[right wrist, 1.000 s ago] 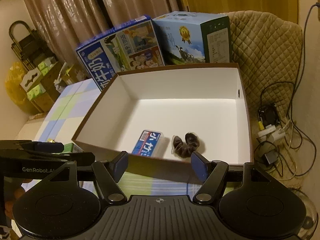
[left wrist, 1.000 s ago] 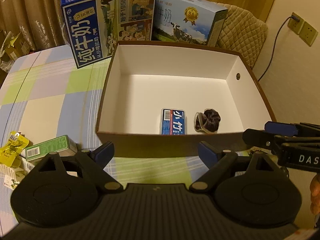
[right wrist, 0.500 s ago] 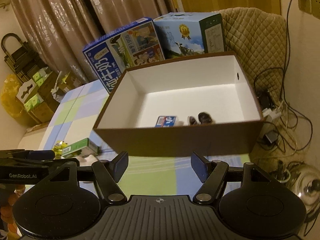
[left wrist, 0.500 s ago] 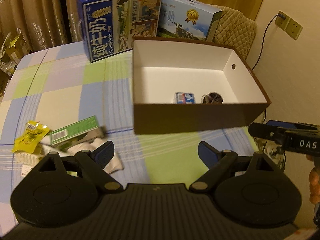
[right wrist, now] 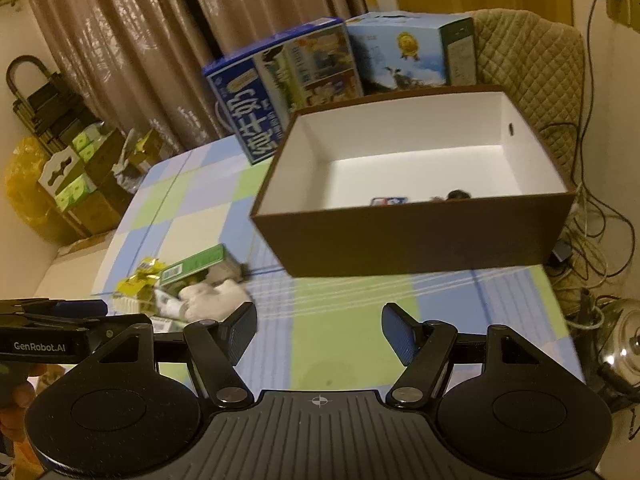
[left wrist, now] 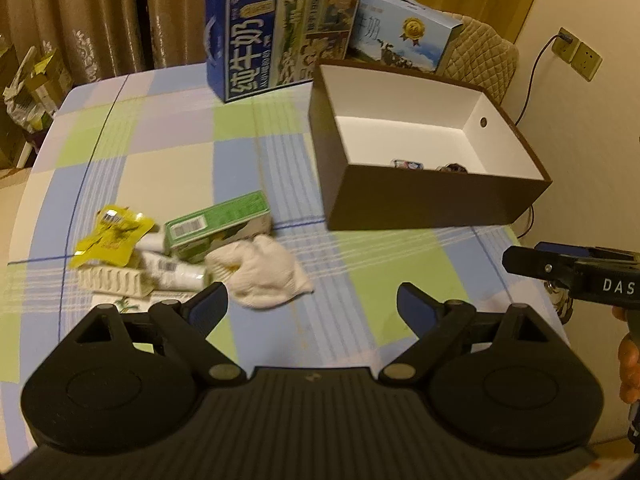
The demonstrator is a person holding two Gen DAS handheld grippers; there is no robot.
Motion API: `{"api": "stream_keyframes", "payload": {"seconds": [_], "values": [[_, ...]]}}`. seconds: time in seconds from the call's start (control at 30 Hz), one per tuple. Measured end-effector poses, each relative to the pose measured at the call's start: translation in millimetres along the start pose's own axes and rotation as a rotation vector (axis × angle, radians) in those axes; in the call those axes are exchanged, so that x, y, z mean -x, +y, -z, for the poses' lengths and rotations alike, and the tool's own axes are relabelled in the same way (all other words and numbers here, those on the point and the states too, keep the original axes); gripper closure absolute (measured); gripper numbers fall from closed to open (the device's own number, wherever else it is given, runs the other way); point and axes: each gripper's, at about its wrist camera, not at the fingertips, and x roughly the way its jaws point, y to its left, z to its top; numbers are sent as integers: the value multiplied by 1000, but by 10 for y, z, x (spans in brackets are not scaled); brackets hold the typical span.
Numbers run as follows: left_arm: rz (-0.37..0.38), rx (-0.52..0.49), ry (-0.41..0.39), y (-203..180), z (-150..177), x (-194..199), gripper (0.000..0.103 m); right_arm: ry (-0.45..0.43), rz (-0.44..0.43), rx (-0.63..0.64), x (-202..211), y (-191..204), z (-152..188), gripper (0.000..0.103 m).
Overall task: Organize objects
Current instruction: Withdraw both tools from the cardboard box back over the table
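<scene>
A brown box with a white inside (left wrist: 424,200) (right wrist: 400,240) stands at the table's right side. A small blue packet (left wrist: 406,164) (right wrist: 388,201) and a dark hair tie (left wrist: 452,168) (right wrist: 458,194) lie inside it, mostly hidden by its near wall. On the left lies a pile: a green carton (left wrist: 216,224) (right wrist: 196,266), a yellow packet (left wrist: 114,236) (right wrist: 142,278), a white cloth (left wrist: 264,272) (right wrist: 212,296) and white tubes (left wrist: 172,272). My left gripper (left wrist: 312,308) is open just right of the cloth. My right gripper (right wrist: 318,330) is open above bare tablecloth.
Two milk cartons, one dark blue (left wrist: 276,36) (right wrist: 280,88) and one light blue (left wrist: 400,36) (right wrist: 404,54), stand behind the box. A quilted chair back (right wrist: 528,64), cables and a kettle (right wrist: 624,348) are off the table's right edge. Curtains hang behind.
Both grippers have pulled back from the box and swung left, so the box looks smaller and the pile of items has come into view. Both stay open and hold nothing.
</scene>
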Motion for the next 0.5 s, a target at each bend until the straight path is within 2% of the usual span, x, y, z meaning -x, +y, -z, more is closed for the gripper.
{"api": "stream_keyframes", "payload": {"seconds": [0.5], "values": [[-45,74,17,749,335,213,10,41,-29,43,-242,571,221,36]]}}
